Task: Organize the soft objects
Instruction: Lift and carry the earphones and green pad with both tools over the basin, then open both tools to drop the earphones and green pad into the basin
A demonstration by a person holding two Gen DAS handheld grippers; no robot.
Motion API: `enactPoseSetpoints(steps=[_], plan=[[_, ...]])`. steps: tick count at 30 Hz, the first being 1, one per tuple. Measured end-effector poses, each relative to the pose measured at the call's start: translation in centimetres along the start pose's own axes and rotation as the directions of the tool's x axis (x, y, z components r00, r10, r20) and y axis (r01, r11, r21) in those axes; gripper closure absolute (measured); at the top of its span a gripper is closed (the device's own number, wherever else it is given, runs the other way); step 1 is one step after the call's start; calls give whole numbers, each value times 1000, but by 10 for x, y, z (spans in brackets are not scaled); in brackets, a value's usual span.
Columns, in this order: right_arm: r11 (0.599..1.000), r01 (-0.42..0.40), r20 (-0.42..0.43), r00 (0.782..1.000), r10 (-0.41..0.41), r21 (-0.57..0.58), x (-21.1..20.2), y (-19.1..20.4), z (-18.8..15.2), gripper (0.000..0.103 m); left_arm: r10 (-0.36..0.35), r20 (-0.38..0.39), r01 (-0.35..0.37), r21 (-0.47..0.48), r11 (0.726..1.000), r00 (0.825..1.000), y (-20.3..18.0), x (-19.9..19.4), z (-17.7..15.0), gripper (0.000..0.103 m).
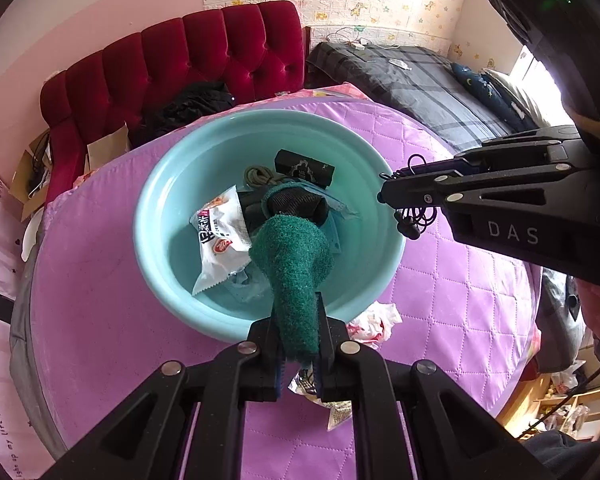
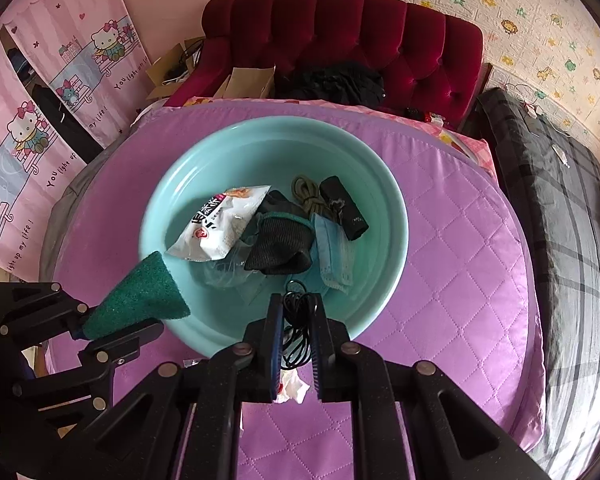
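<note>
Green scouring pad (image 1: 296,280) and black earphone cable (image 2: 296,320) hovering over the teal basin (image 1: 172,184).
Left gripper (image 1: 298,354) is pinching the floppy, light pad's end; right gripper (image 2: 296,344) is clamping the springy cable bundle mid-coil.

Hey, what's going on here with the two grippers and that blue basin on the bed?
A person is sorting soft items into a light blue basin on a purple quilted cover. The left gripper is clamped on a green scouring pad, held over the basin's near rim. The right gripper is clamped on a bundle of black earphone cable, also near the rim. Already in the basin: a white snack packet, a dark knitted item, a blue face mask and a coiled cord.
</note>
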State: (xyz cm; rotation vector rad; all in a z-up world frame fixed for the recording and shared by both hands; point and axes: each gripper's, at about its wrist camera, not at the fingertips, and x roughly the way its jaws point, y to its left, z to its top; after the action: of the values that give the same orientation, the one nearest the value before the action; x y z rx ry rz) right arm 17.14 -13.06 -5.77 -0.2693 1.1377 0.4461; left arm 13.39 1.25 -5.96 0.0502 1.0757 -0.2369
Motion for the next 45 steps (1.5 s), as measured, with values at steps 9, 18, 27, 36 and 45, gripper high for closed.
enactPoseSetpoints(steps=[9, 18, 27, 36, 45], plan=[[1000, 7, 3, 1000, -7, 0, 19, -7, 31, 92, 17, -12, -17, -4, 1000, 1000, 17, 21, 28, 92], [1000, 11, -12, 1000, -11, 18, 46, -19, 61, 91, 15, -31, -15, -15, 1000, 999, 32, 48, 55, 92], [999, 3, -22, 1000, -2, 41, 74, -27, 79, 91, 17, -48, -18, -37, 999, 999, 42, 74, 73, 92], [999, -6, -34, 999, 7, 53, 94, -29, 87, 91, 6, -64, -11, -80, 997, 998, 53, 98, 85, 92], [996, -5, -21, 1000, 7, 88, 93, -34, 88, 82, 20, -60, -24, -67, 997, 998, 52, 97, 86, 90]])
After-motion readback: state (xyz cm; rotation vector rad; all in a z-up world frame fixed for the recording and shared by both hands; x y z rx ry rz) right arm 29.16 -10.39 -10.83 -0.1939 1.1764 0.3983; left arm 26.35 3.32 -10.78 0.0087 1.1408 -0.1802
